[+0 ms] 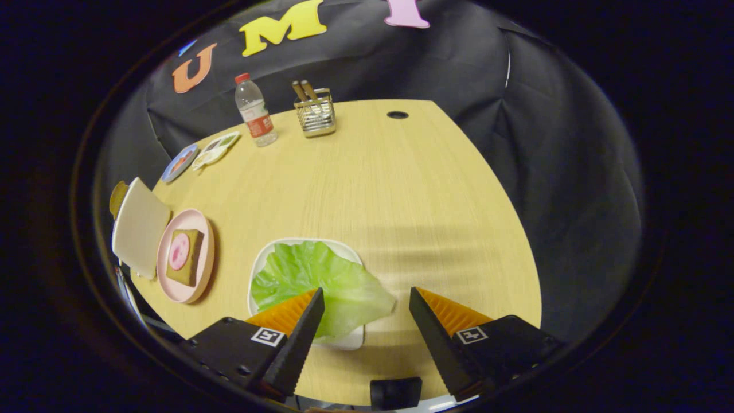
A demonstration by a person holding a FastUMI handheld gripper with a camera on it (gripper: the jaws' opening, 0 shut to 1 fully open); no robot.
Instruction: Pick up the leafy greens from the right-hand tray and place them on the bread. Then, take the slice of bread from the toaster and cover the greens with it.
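At the far left of the desk (401, 189) stands a pale slab that may be the toaster (139, 226), with a brown edge behind it, perhaps the slice of bread (118, 198); the view is too warped there to be sure. Just beside it sits a pink plate (202, 226) bearing a square of brown bread (192, 261) topped with a round pink slice (179, 251). Farther back along that side lie a small round dish (179, 162) and a pale tray (217, 149), then a water bottle (255, 110) with a red cap, and a wire holder (315, 112) with two wooden handles standing in it.

Nearer, the leafy greens (321, 275) lie on a white tray (351, 339), one leaf tip hanging over the tray's right side. The left finger (298, 332) overlaps the near part of the leaf; the right finger (436, 338) is over bare desk, apart from the leaf. The gripper (367, 298) is spread wide and grasps nothing.
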